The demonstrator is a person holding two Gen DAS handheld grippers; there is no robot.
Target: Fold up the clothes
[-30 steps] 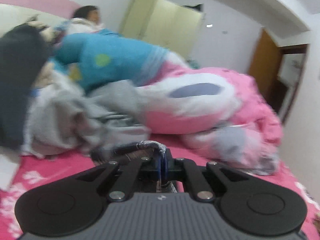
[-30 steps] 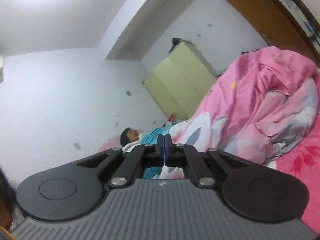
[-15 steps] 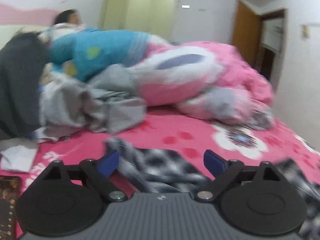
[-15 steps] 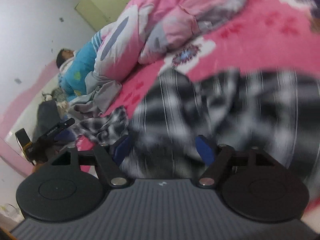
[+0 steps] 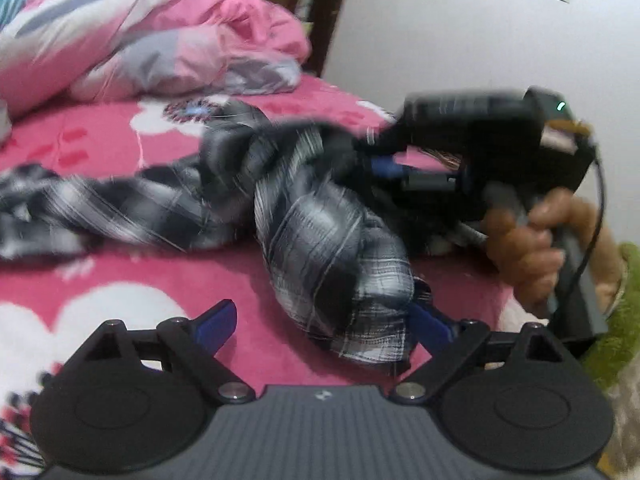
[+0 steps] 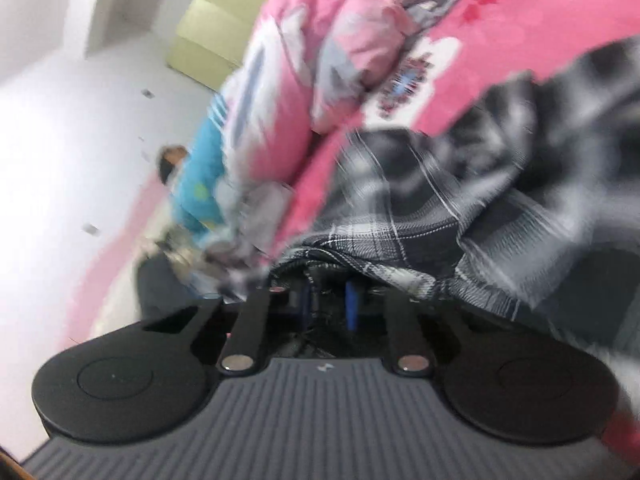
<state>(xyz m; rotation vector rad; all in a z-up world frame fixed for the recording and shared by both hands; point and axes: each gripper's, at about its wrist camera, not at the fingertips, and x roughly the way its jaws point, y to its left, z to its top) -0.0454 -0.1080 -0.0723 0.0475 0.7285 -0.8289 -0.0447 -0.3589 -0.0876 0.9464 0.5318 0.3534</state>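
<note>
Black-and-white plaid shirt (image 5: pixel 328 248) lying bunched on the pink floral bedsheet (image 5: pixel 120 280); left gripper (image 5: pixel 320 320) standing wide, gripping nothing; right gripper (image 6: pixel 328 300) closing on its hem; risk: the thin bite is slipping, so the shirt may drop crumpled.

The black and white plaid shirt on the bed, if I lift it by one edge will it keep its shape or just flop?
The plaid shirt will probably flop: it lies twisted in soft folds on the pink bedsheet. It looks thin and likely light. The right gripper, jaws closing on a bunched edge, will probably leave the rest trailing.
</note>
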